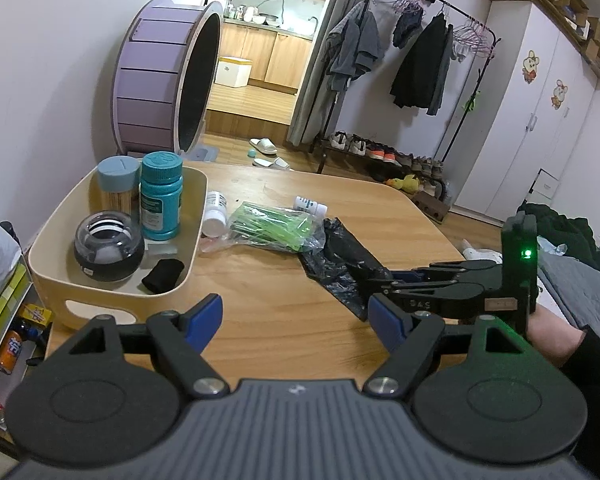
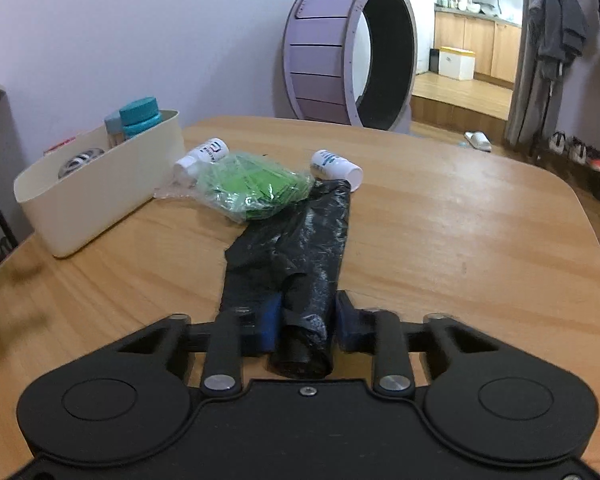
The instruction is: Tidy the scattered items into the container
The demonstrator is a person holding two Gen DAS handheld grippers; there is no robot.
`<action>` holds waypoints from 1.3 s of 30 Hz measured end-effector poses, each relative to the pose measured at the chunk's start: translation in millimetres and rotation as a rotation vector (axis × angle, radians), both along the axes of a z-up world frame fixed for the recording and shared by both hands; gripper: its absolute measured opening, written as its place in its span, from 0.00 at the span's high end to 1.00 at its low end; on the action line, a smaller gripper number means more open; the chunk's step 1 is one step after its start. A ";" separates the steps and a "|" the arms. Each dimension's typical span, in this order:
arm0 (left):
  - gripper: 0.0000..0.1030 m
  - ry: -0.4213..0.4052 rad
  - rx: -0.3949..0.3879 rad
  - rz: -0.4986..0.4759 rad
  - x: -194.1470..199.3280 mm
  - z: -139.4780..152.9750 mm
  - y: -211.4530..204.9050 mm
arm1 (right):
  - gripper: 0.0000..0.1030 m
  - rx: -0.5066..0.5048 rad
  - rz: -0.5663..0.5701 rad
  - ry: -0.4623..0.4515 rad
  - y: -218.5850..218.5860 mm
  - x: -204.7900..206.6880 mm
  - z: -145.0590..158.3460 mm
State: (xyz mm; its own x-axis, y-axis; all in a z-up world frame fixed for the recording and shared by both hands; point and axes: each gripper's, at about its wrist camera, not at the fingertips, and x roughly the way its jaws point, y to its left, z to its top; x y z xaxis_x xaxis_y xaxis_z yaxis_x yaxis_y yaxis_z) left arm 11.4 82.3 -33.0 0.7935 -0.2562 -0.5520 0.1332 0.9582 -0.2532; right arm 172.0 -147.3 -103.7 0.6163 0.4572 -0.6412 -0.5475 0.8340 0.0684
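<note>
A black plastic bag lies stretched along the wooden table, its rolled end between the blue pads of my right gripper, which is shut on it. In the left wrist view the right gripper comes in from the right onto the black bag. My left gripper hangs open over bare table near the cream container, holding nothing. The container holds a teal bottle, a blue-lidded jar, a dark glass ball and a black piece. A green packet and two white bottles lie beside it.
A purple wheel stands on the floor behind the table. Left of the container a shelf holds cans and a grey bag. A hand grips the right gripper at the table's right edge. A clothes rack and shoes line the far wall.
</note>
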 end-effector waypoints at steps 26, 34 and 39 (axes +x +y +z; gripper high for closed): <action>0.23 -0.051 -0.009 0.071 -26.5 16.2 24.6 | 0.76 0.202 0.052 -0.115 0.3 -25.2 78.3; 0.23 -0.059 -0.014 0.119 -39.0 20.9 45.0 | 0.76 0.209 0.195 -0.119 65.3 -23.9 86.1; 0.23 -0.070 -0.020 0.140 -44.7 24.3 55.7 | 0.76 0.215 0.254 -0.111 105.7 -21.6 86.2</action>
State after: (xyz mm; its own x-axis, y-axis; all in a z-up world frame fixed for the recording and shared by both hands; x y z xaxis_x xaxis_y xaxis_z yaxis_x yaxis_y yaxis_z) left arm -33.3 137.9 -8.8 0.8585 -0.1511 -0.4901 0.0169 0.9635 -0.2673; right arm 150.4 -41.5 -17.5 0.5261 0.7224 -0.4488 -0.7496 0.6432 0.1565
